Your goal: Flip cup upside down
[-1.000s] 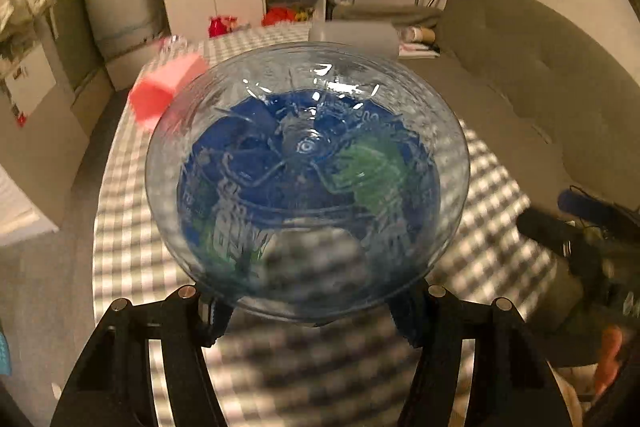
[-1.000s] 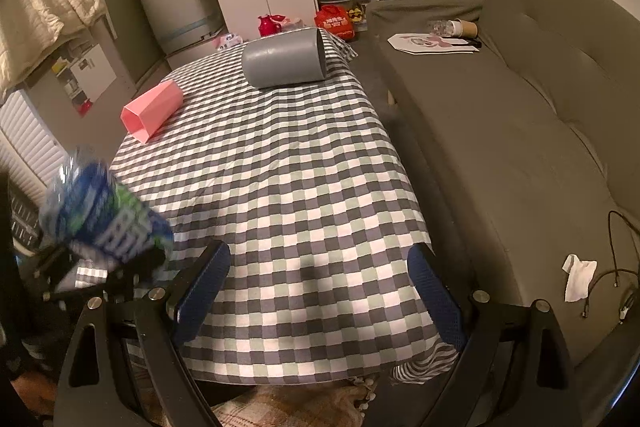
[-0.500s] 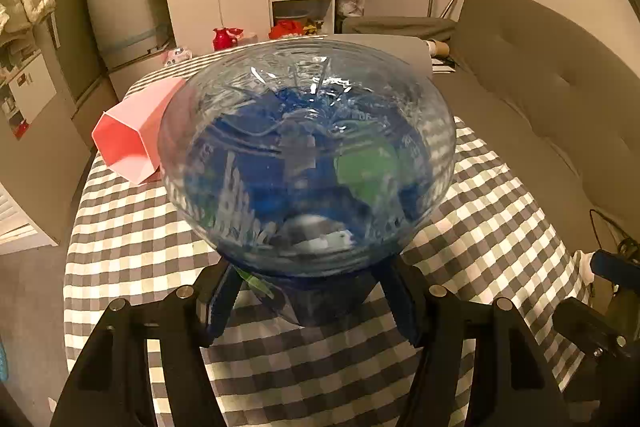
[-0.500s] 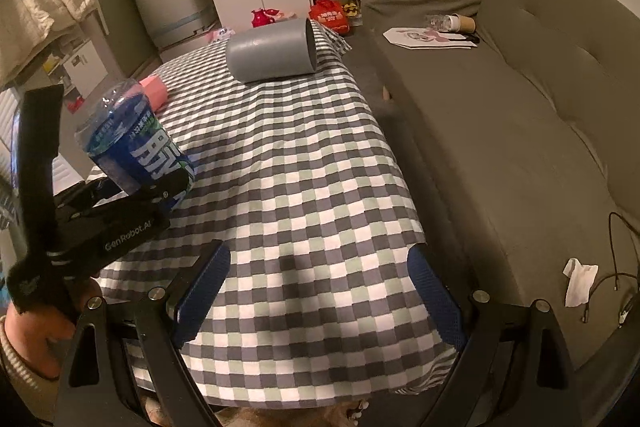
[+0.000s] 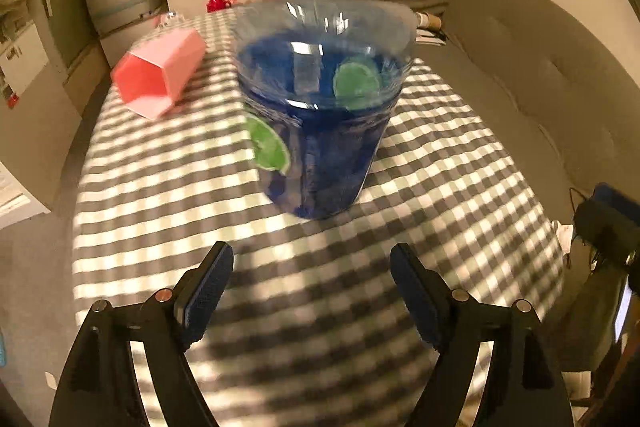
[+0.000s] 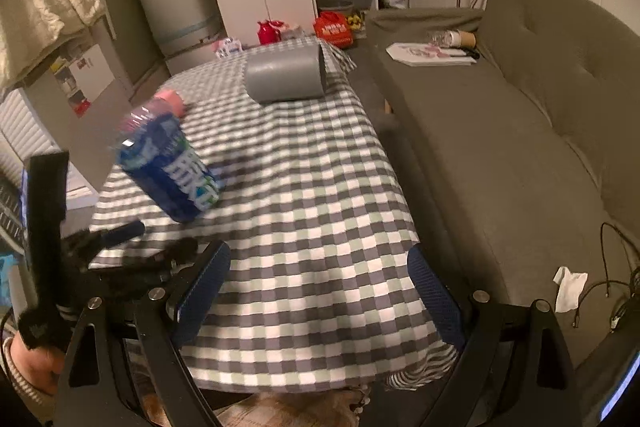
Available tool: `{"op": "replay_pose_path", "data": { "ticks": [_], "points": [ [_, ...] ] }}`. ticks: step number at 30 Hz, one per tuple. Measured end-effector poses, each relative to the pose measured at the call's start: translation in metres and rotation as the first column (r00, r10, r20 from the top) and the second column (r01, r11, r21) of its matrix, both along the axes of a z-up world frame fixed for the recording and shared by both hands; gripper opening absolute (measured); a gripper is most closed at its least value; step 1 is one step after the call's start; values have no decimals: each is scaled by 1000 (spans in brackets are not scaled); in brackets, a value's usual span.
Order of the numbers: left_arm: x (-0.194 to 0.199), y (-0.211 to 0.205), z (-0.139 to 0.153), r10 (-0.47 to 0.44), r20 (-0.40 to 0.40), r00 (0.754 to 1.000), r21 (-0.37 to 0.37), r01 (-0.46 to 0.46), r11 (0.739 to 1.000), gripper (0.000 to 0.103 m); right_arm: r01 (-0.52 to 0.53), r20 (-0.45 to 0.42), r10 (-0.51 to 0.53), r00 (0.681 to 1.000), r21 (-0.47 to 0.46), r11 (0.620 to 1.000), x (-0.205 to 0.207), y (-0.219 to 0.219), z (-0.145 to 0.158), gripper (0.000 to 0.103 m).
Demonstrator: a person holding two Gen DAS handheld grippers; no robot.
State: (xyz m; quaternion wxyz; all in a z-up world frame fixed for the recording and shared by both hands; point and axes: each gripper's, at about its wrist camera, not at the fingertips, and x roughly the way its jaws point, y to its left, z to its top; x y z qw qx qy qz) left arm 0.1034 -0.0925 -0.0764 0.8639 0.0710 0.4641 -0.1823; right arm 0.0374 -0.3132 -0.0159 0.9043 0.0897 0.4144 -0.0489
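Blue clear plastic cup (image 5: 320,115) sits on the checked desk (image 5: 320,307), wider closed end up, near the left edge toward the near end; blurred, looks slightly tilted in the right wrist view (image 6: 170,171). Left gripper (image 5: 312,291) released, fingers (image 5: 208,287) spread wide, just short of the cup, not touching it. Right gripper (image 6: 316,291) also released, fingers (image 6: 436,299) spread over the near edge of the desk, grasping nothing, well apart from the cup. Pink hexagonal cup (image 5: 160,75) lies on its side near the left edge, beyond the blue cup. Grey cylinder (image 6: 286,77) lies on its side at the far right corner. Sofa (image 6: 520,147) runs along the desk's right edge.
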Motion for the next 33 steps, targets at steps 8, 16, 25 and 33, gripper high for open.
{"op": "replay_pose_path", "data": {
  "ticks": [8, 16, 25, 33],
  "points": [
    [-29, 29, 93, 75, 213, 974, -107, -53, 993, 84, -36, 120, 39, 992, -24, 999, -34, 15, 54, 90],
    [-68, 45, 160, 153, 389, 909, -198, -79, 977, 84, -61, 223, 71, 972, -52, 997, -54, 24, 90, 90],
    [-88, 73, 133, 264, 424, 866, -213, -188, 959, 84, -79, 324, 108, 940, -101, 992, -55, 39, 86, 92],
    [-101, 76, 95, 275, 480, 833, -168, -221, 961, 102, -60, 371, 108, 923, -138, 989, -52, 49, 51, 103]
  ]
}}
